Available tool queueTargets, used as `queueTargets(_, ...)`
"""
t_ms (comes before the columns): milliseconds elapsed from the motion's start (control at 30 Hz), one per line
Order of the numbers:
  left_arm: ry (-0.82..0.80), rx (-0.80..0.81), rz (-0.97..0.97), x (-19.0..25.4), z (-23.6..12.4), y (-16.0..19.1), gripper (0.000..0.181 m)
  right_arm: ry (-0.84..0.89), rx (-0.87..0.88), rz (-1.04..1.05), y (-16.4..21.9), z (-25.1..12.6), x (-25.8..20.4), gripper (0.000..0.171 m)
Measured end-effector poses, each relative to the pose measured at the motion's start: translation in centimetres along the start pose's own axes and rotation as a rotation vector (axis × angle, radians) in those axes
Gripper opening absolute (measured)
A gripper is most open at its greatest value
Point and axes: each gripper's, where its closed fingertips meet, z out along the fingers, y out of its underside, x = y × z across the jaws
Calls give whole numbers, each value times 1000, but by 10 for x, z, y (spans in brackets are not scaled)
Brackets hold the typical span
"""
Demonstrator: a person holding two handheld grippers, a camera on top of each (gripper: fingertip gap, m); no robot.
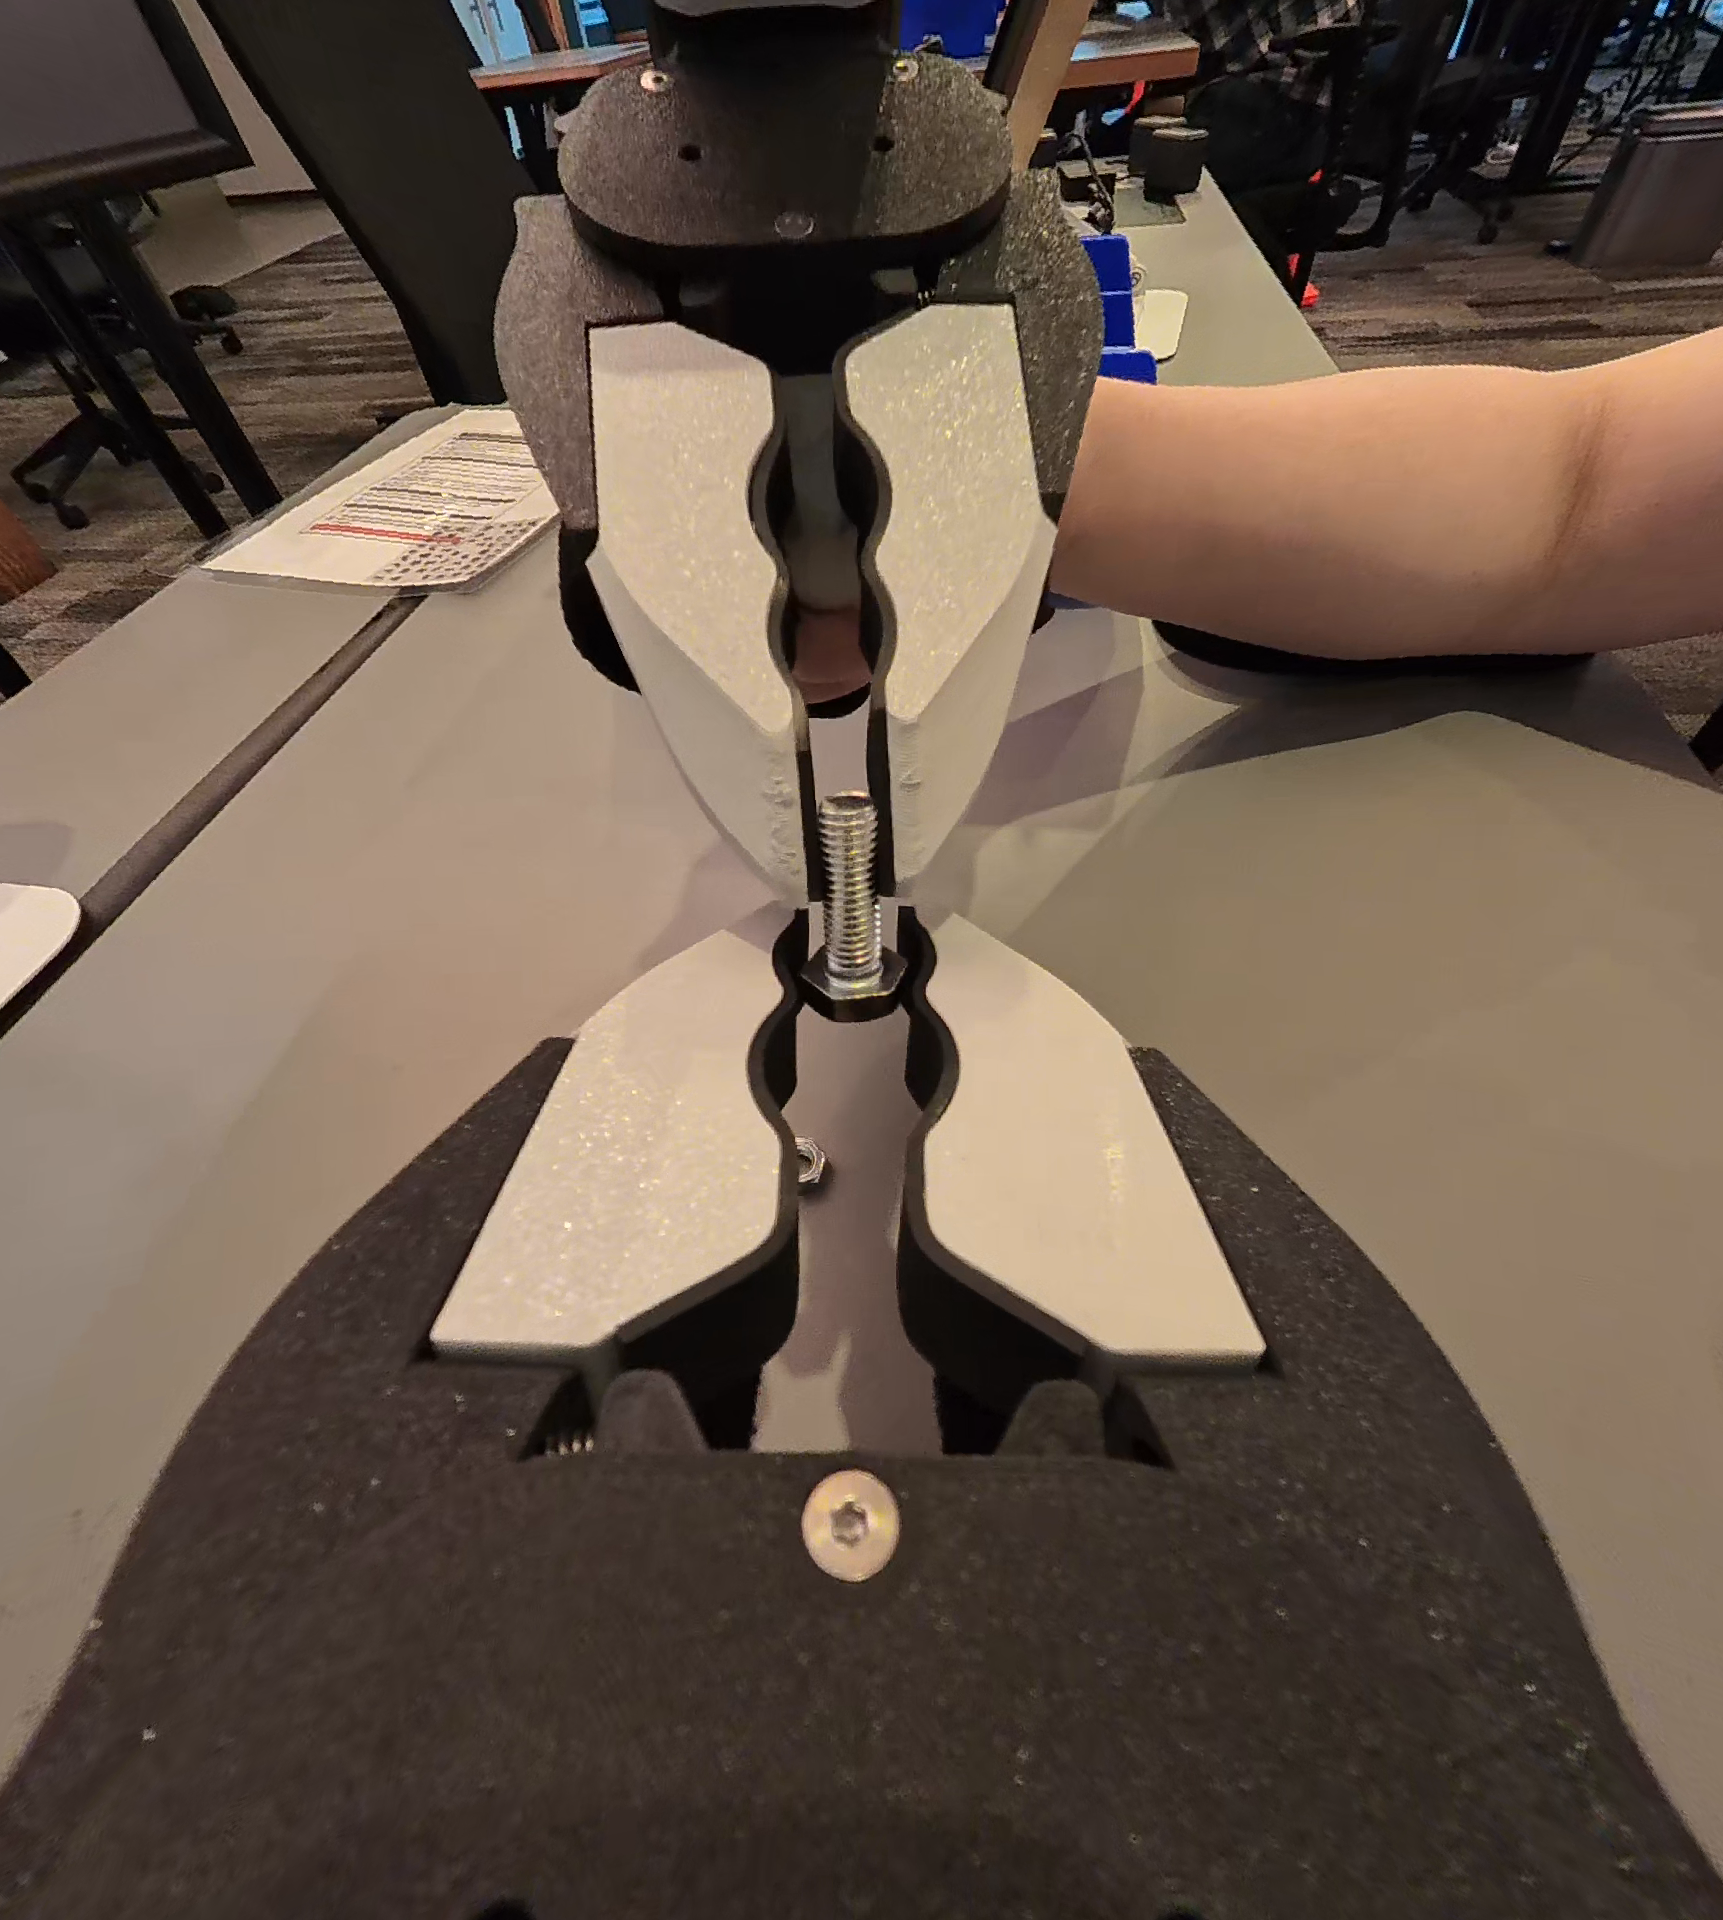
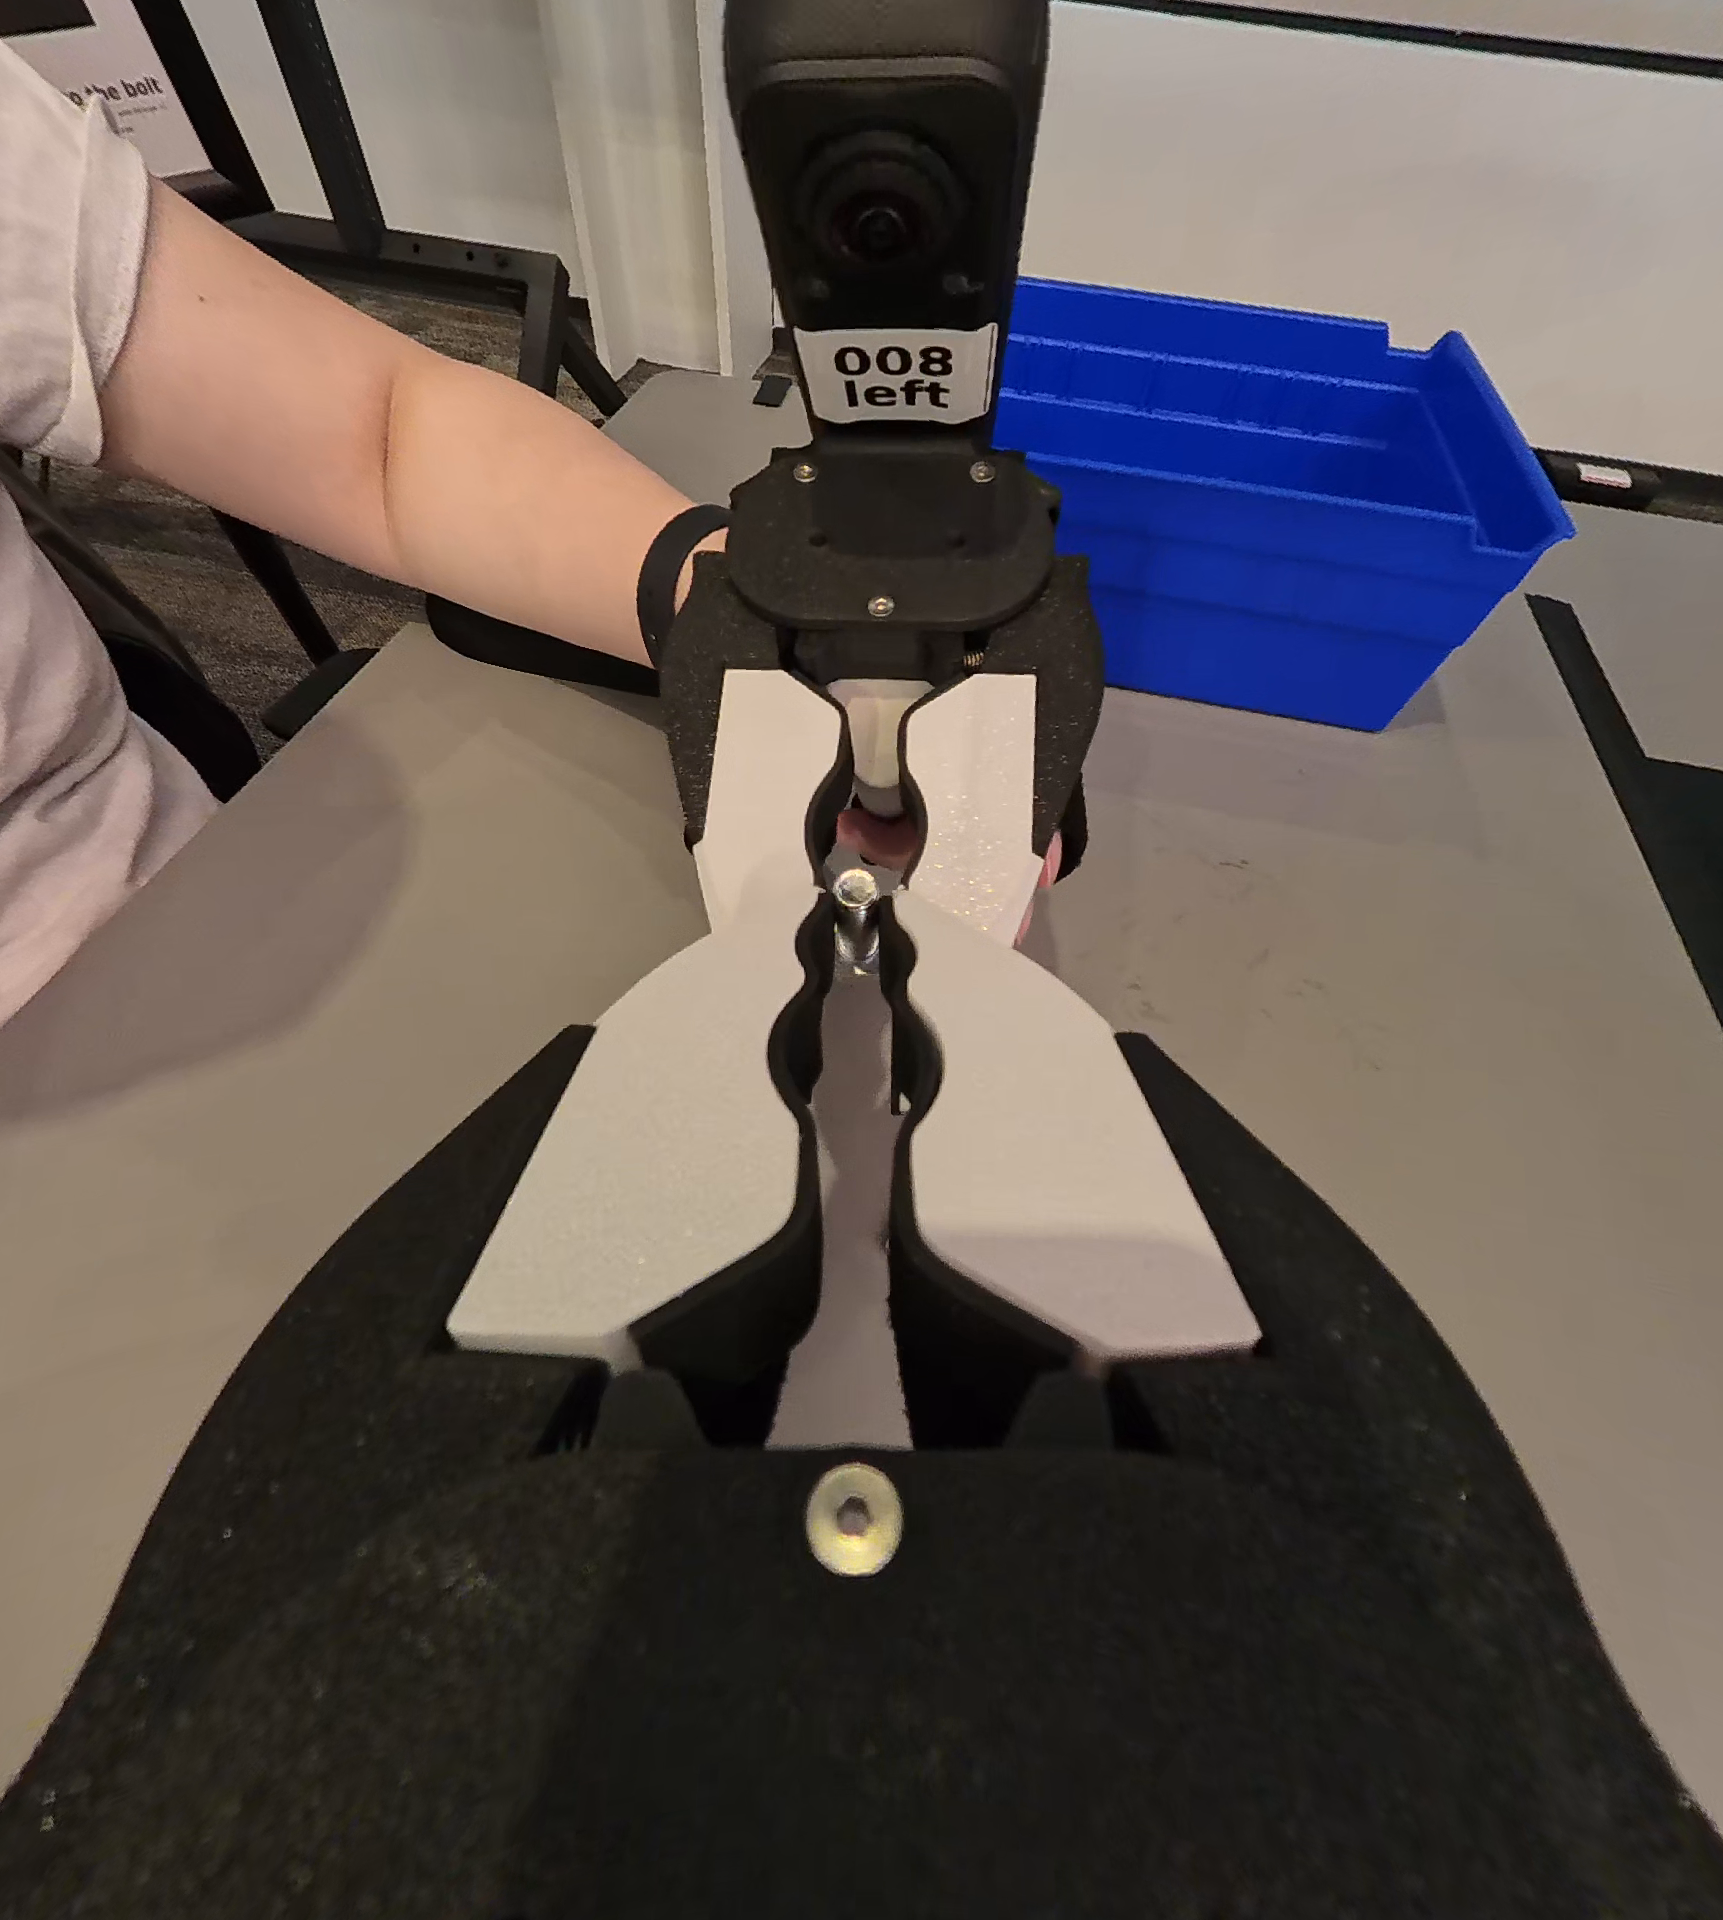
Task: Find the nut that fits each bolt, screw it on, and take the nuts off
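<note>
While the nut is turning on the thread, take stock as follows.

Left wrist view:
- Left hand-held gripper (image 1: 852, 956): narrow, clamped on the black hex nut (image 1: 852, 992) in the notch near its tips.
- Bolt (image 1: 848, 883): silver and threaded, standing out of the nut and pointing away from the camera, held clear above the tabletop (image 1: 421, 1039).
- Right hand-held gripper (image 1: 844, 862): facing yours tip to tip, jaws narrow on either side of the thread, apparently pinching it.
- Loose small nut (image 1: 808, 1161): lying on the tabletop beneath the left fingers, apart from the work.

Right wrist view:
- Right hand-held gripper (image 2: 854, 940): narrow, closed on the bolt (image 2: 854, 891), which is seen nearly end-on.
- Left hand-held gripper (image 2: 862, 883): just beyond, touching the bolt's far end; the nut itself is hard to make out here.
- Blue bin (image 2: 1252, 499): at the back of the tabletop, well clear.

Handling advice: keep both tools on one straight axis. Turn one side only and hold the other steady. Pinch the thread lightly so it neither slips nor tilts. If the nut binds, back off rather than force it.
</note>
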Motion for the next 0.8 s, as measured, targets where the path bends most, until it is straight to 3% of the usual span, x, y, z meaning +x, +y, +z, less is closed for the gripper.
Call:
queueTargets(667,-9,-15,21,1,1,0,10,-21,15,3,-1,-1,-2,8)
queueTargets(800,-73,-5,20,-10,-3,-1,10,4,28,10,-4,-4,2,22)
